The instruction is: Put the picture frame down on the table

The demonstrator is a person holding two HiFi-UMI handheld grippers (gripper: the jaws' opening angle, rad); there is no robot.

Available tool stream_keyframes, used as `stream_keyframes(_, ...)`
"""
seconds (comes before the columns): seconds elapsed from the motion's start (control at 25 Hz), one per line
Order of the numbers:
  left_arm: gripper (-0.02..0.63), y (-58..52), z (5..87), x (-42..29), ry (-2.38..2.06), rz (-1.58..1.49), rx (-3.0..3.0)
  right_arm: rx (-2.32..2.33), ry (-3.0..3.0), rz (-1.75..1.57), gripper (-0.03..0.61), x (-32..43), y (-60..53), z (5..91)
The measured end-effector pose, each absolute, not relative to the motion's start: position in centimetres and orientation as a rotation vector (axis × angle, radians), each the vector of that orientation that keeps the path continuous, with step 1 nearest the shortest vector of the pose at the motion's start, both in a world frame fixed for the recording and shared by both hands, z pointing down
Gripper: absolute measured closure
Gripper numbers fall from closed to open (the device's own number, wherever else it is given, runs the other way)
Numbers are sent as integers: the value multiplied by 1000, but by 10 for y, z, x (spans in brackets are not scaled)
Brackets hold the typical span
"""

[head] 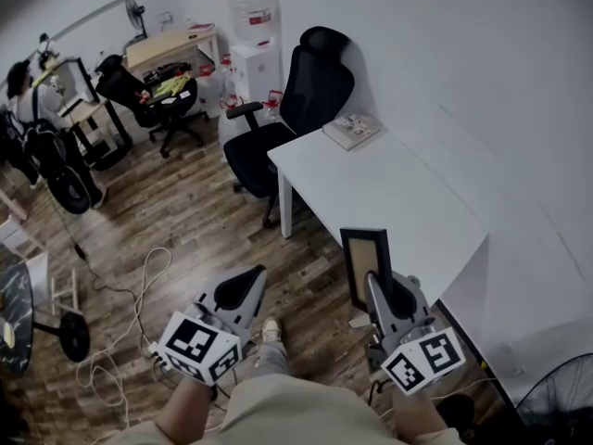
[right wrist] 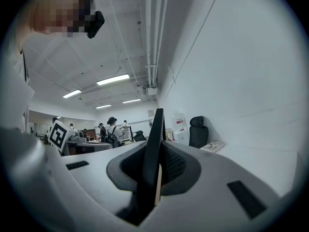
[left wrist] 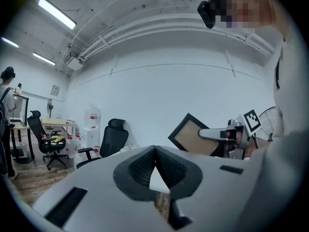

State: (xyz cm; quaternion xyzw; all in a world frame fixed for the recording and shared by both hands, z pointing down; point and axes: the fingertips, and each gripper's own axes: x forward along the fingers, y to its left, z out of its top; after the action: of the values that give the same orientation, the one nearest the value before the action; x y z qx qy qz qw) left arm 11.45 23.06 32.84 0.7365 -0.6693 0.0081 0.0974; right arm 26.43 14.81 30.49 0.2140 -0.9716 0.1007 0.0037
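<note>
Trainee: Where is the dark-rimmed picture frame with the tan backing (head: 366, 253)?

Mentor: Upright in the right claw (head: 372, 281), which pinches its lower edge. It hangs just off the near corner of the white rectangular bench (head: 389, 193), not yet over it. The left claw (head: 254, 273) is pressed together on nothing.

Trainee: How do I set it down well?

Mentor: I'd carry it over the bare top, tip it flat, rest one long edge first, then let go.

Trainee: Any containers?

Mentor: None on the bench. Only a thin booklet (head: 352, 130) lies at its far corner.
</note>
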Motion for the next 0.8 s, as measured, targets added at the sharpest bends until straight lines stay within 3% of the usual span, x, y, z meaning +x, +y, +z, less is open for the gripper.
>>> stream_keyframes(0.48,592,145,356,-11,-1897,89,2163,730,-2953,401,512,138,59,327)
stream_keyframes(0.8,592,110,370,-76,-1844,128,2174,773,-2937,645,512,67,19,346)
